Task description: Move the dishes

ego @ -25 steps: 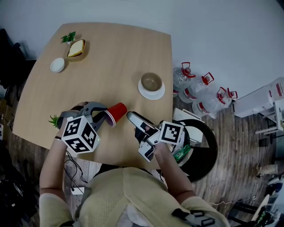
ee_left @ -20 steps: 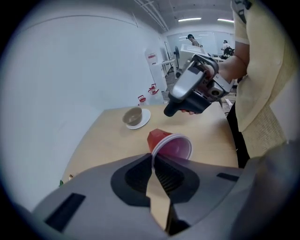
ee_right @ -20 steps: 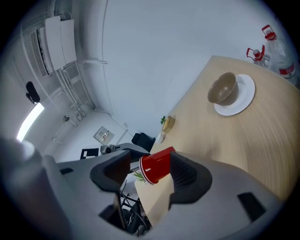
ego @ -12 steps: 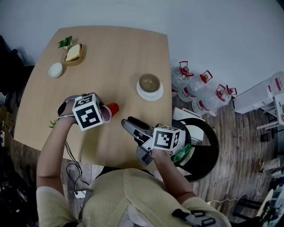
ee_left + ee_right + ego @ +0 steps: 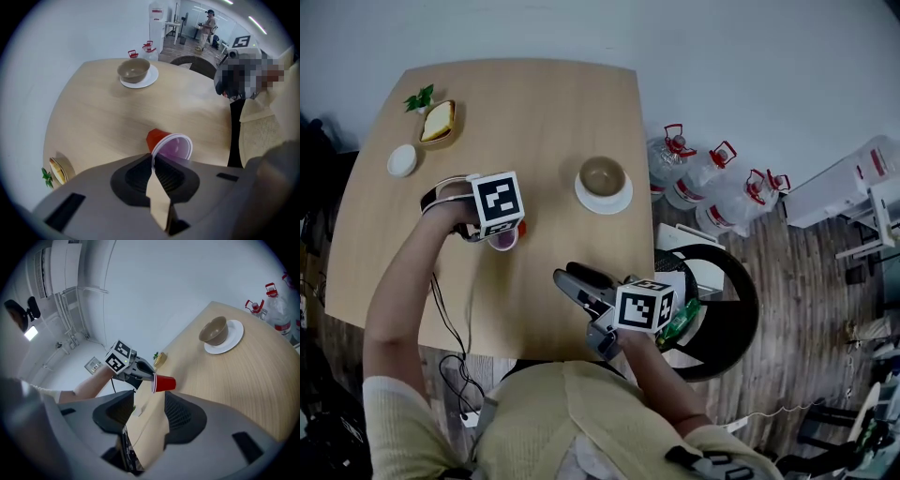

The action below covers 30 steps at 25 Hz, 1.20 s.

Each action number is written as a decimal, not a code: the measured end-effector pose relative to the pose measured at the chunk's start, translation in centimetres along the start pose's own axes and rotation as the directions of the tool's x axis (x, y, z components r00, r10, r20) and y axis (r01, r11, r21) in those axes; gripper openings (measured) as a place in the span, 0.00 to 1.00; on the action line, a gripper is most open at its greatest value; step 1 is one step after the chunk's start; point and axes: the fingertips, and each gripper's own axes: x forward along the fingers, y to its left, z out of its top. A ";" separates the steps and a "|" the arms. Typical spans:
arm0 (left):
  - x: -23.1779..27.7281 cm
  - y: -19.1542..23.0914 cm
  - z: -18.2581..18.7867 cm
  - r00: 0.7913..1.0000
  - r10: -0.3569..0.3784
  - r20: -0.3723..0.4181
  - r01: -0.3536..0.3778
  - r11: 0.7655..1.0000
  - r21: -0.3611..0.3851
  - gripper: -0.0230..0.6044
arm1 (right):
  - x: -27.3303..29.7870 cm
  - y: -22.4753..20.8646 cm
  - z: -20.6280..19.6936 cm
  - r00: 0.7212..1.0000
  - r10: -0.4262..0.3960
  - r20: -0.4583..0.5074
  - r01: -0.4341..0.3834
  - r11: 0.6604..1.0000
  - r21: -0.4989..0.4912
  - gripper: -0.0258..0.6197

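Left gripper points straight down over the left-middle of the tabletop, with its marker cube on top in the head view. In the left gripper view its fingers are almost pressed together, pinching the white rim of the red cup. The cup is tipped on its side, mouth toward the gripper and base pointing away. Can't tell if the base touches the tabletop.

In the head view only a bit of the cup shows, under the cube.

Right gripper is near the tabletop's front edge, close to the person's body, pointing roughly level toward the left gripper. In the right gripper view its fingers are spread and have just been closing. Nothing sits between them, only bare tabletop below. The cup and the left gripper show beyond them, well apart from the right gripper's tips.

Brown bowl sits upright on a white saucer near the tabletop's right edge, well apart from both grippers.

At the far left corner there is a small white dish. Near it is a dish with bread, and a green plant sprig is just beside that.

On the floor to the right are water bottles with red caps. A black chair stands by the right front corner.
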 end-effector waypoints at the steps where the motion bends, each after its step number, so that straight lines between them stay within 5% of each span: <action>1: 0.3 0.3 -0.1 1.000 -0.018 -0.025 0.018 1.000 -0.007 0.09 | -0.1 -0.2 0.0 1.000 -0.007 0.001 0.007 1.000 -0.002 0.37; 8: 1.6 0.8 -0.2 0.988 -0.124 -0.096 0.119 0.991 -0.053 0.09 | -0.5 -0.9 0.1 0.999 -0.050 0.005 0.050 0.998 -0.035 0.37; 16: 2.5 1.4 0.0 0.981 -0.154 -0.117 0.143 0.985 -0.100 0.09 | -0.2 -1.5 0.0 0.993 -0.117 0.013 0.118 0.988 -0.104 0.37; 25: 3.1 2.3 0.1 0.982 -0.152 -0.113 0.133 0.978 -0.160 0.09 | -0.1 -2.4 -0.6 0.955 -0.298 0.002 0.278 0.888 -0.366 0.37; 30: 3.0 2.2 0.2 0.982 -0.150 -0.110 0.132 0.979 -0.156 0.09 | 0.1 -2.3 -1.4 0.950 -0.311 -0.023 0.278 0.878 -0.390 0.37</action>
